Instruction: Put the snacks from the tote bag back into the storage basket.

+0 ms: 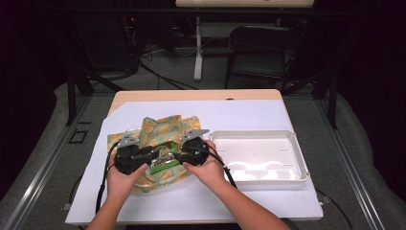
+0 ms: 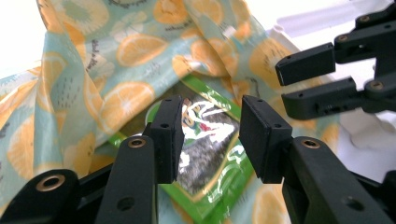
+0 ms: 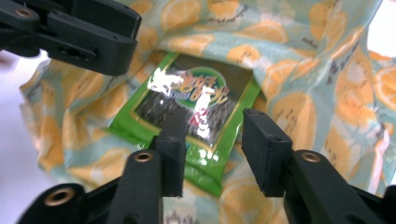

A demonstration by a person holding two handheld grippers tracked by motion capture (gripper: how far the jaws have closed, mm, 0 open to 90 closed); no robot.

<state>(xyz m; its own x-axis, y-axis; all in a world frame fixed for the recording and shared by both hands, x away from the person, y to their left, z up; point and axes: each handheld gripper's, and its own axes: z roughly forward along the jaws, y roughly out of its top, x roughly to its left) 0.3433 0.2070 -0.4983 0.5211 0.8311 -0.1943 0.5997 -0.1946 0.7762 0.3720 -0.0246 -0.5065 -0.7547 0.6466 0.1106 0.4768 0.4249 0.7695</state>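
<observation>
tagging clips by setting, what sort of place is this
Probably a lab or studio set up for recording: a small table under white sheeting, dark metal framing around it, cables on the grey floor and a folding chair behind.

white tray [image 1: 298,158] right, cloth folds [image 1: 158,128] behind

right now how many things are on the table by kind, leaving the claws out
patterned cloth: 1
green snack packet: 1
white tray: 1
white sheet covering the table: 1
total: 4
</observation>
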